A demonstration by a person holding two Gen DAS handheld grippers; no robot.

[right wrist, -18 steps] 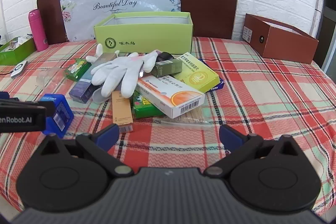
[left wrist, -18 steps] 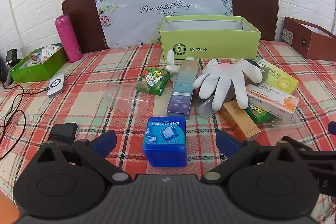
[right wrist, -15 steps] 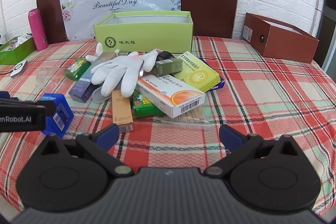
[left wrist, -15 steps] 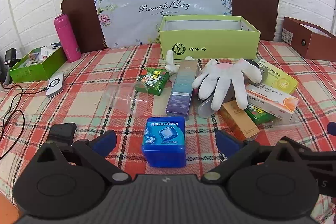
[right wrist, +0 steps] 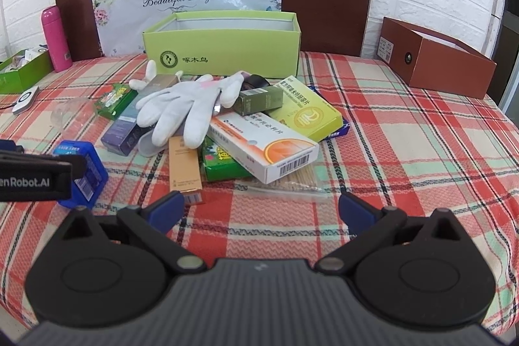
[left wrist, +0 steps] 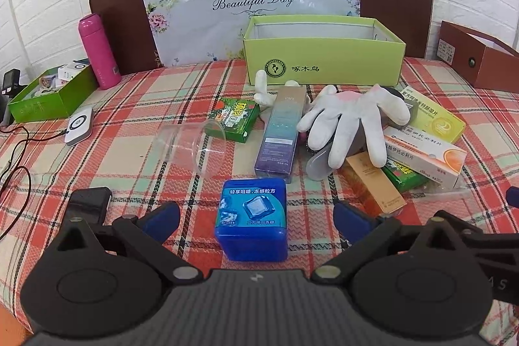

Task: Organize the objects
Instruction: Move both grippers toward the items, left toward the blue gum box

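Note:
A heap of small boxes lies on the plaid cloth in front of an open light-green box [left wrist: 324, 54] [right wrist: 223, 51]. A white glove [left wrist: 350, 119] [right wrist: 181, 106] drapes over the heap. A blue square container [left wrist: 253, 219] [right wrist: 82, 174] stands nearest, between the fingers of my left gripper [left wrist: 256, 218], which is open and not touching it. My right gripper [right wrist: 259, 211] is open over bare cloth, just short of a tan box [right wrist: 185, 171] and a white-and-orange medicine box [right wrist: 262, 148]. A tall purple box [left wrist: 282, 135] and a clear plastic cup [left wrist: 191, 148] lie left of the glove.
A pink bottle [left wrist: 99, 51] and a small green tray [left wrist: 48, 93] stand at the far left, with a white device [left wrist: 79, 125] and cables. A brown box [right wrist: 438, 57] sits at the far right. A headboard and brick wall close the back.

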